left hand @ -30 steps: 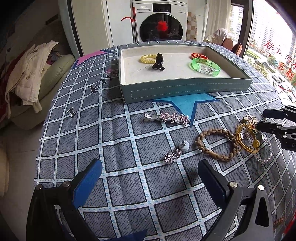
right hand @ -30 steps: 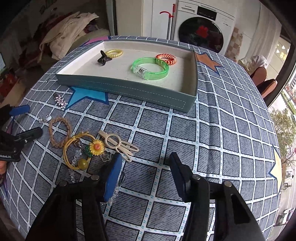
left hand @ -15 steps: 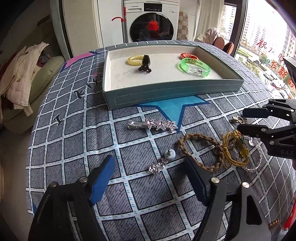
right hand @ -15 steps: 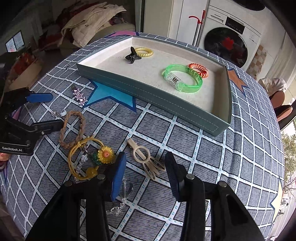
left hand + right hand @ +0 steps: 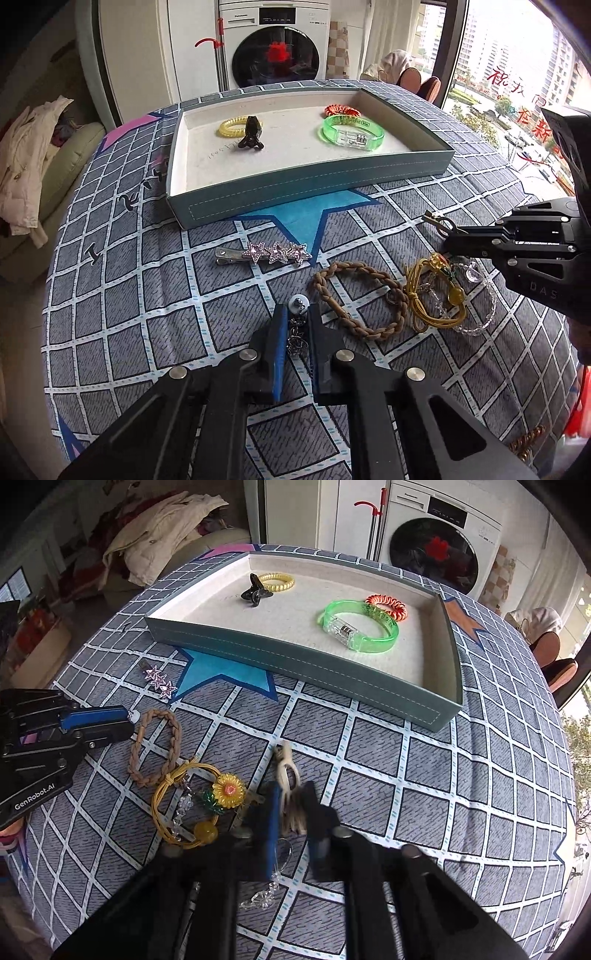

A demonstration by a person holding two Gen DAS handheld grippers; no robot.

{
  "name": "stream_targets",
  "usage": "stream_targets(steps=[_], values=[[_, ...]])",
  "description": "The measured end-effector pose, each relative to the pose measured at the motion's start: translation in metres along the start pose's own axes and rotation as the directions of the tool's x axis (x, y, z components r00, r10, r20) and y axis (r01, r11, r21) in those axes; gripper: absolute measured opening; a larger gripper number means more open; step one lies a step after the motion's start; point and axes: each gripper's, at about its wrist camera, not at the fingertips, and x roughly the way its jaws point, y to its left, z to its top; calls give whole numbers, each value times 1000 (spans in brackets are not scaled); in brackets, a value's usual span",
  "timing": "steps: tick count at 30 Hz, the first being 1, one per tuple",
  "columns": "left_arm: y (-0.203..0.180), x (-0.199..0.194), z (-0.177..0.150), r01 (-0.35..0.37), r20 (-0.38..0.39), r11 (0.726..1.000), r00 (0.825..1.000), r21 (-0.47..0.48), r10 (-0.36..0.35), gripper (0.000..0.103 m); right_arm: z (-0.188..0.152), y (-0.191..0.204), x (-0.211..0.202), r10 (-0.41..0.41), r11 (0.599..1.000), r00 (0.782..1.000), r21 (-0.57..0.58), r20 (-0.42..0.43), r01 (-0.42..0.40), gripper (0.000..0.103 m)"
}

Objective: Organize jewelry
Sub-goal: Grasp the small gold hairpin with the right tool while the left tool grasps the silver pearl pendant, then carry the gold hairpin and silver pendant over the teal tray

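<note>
Both grippers are closed on loose pieces at once. The left gripper (image 5: 295,332) is clamped on the silver earring (image 5: 297,325) at lower centre of the left view, its pearl end poking out past the tips; the piece appears to lie on the cloth (image 5: 129,295), not yet lifted. The right gripper (image 5: 291,808) is clenched on the cream clip (image 5: 286,771) at lower centre of the right view, the clip's nose sticking out ahead of the tips. The tray (image 5: 295,192) sits across the upper middle of both views and already holds a green bangle (image 5: 351,132), an orange coil (image 5: 341,109), a yellow coil (image 5: 236,126) and a black clip (image 5: 252,134). On the cloth, a star clip (image 5: 264,253), a braided band (image 5: 360,291) and a yellow tie (image 5: 436,295) tangled with a clear bead chain (image 5: 476,321) are left. Risks, as judged: the earring is thin and gripped along its chain, so it may slip out or swing on the lift. The clear chain runs under the right gripper in the right view, just beside the clip; it cannot be told whether it is pinched too, and if so it would be dragged along with the tie. The tray wall must be cleared, or a dangling end may be snagged and the piece dropped outside.
</note>
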Motion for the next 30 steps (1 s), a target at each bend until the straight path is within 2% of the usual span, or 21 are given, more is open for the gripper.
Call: stream_targets(steps=[10, 18, 25, 30], values=[[20, -14, -3, 34, 32, 994, 999, -106, -31, 30, -6, -11, -12, 23, 991, 999, 129, 43, -28, 3], [23, -30, 3, 40, 77, 992, 997, -115, -31, 30, -4, -17, -27, 59, 978, 994, 193, 91, -76, 3], [28, -41, 26, 53, 127, 989, 991, -139, -35, 30, 15, -23, -44, 71, 971, 987, 217, 143, -102, 3], [31, -44, 52, 40, 163, 990, 986, -134, -18, 30, 36, -33, -49, 51, 969, 985, 232, 167, -89, 3]])
